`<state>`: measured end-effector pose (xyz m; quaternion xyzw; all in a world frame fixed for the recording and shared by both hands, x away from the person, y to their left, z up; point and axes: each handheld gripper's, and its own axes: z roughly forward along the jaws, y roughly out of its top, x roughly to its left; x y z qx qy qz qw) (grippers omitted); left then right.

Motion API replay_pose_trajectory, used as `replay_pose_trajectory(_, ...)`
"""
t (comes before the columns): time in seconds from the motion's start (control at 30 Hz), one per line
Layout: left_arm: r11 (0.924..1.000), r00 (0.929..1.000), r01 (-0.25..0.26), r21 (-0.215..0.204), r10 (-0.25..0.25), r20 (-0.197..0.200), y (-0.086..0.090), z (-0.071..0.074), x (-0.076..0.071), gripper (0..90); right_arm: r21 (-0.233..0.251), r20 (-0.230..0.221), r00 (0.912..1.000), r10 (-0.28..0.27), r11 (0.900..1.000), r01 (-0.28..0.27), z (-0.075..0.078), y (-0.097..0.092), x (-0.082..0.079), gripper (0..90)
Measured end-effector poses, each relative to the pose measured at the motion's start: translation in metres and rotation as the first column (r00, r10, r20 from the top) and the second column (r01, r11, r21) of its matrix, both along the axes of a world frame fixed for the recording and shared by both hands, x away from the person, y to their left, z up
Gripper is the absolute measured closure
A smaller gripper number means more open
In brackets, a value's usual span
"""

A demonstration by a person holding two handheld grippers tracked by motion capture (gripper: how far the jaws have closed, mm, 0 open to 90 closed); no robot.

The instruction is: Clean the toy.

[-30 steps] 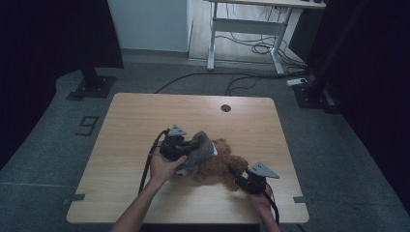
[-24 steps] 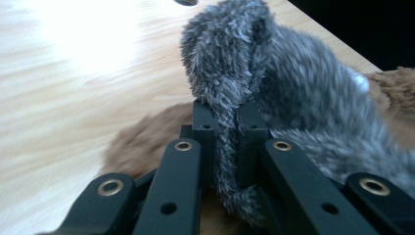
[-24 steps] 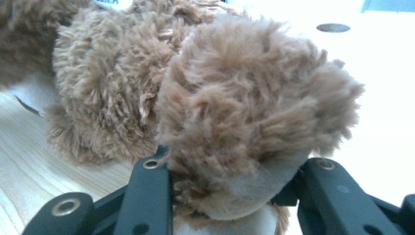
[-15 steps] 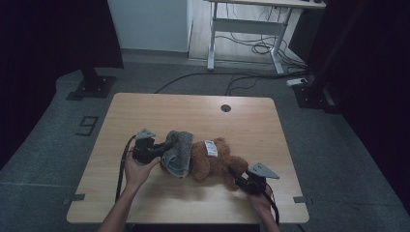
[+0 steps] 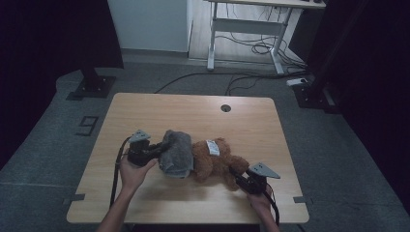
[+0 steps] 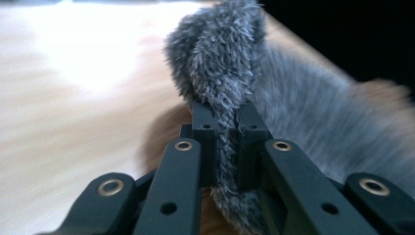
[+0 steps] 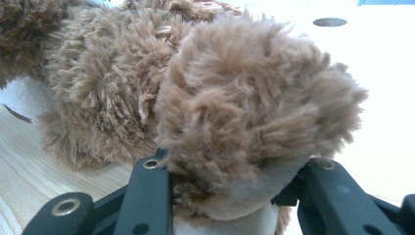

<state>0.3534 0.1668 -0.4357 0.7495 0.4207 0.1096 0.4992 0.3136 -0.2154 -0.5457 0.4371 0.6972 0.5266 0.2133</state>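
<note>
Left tongs (image 5: 155,149) pinch the grey cloth (image 5: 175,154) draped over the bear (image 5: 215,162); right tongs (image 5: 238,177) clamp the bear's paw on the desk (image 5: 193,108).

Teddy bear (image 5: 217,162): brown plush, white tag on its body, lying flat near the table's middle, one paw toward 4 o'clock.
Grey garment (image 5: 175,153): fuzzy grey fabric, bunched over the bear's 9 o'clock end, edge pulled toward 9 o'clock.
</note>
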Motion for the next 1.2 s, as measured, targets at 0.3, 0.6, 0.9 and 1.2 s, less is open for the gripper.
replay_pose_trajectory(0.3, 0.9825, 0.9804, 0.177, 0.059, -0.181, 0.078, -0.113, 0.035, 0.001, 81.6, 0.003, 0.003, 1.0, -0.007, 1.0, 0.007, -0.001, 0.001, -0.002, 61.4)
replay_pose_trajectory(0.6, 0.9244, 0.9525, 0.298, 0.238, -0.304, -0.009, -0.211, 0.001, 0.003, 81.6, -0.011, 0.014, 0.9999, -0.008, 0.9999, 0.008, -0.001, 0.001, -0.003, 61.3)
replay_pose_trajectory(0.9, 0.9469, 0.9674, 0.244, 0.209, -0.253, 0.015, -0.178, -0.013, -0.001, 81.8, -0.028, 0.027, 0.9995, -0.014, 0.9995, 0.015, 0.0, 0.004, -0.005, 61.3)
replay_pose_trajectory(1.2, 0.9745, 0.9927, 0.065, 0.215, -0.085, 0.086, -0.091, 0.005, -0.004, 81.8, -0.029, 0.033, 0.9995, -0.005, 0.9996, 0.006, -0.001, 0.003, -0.004, 61.3)
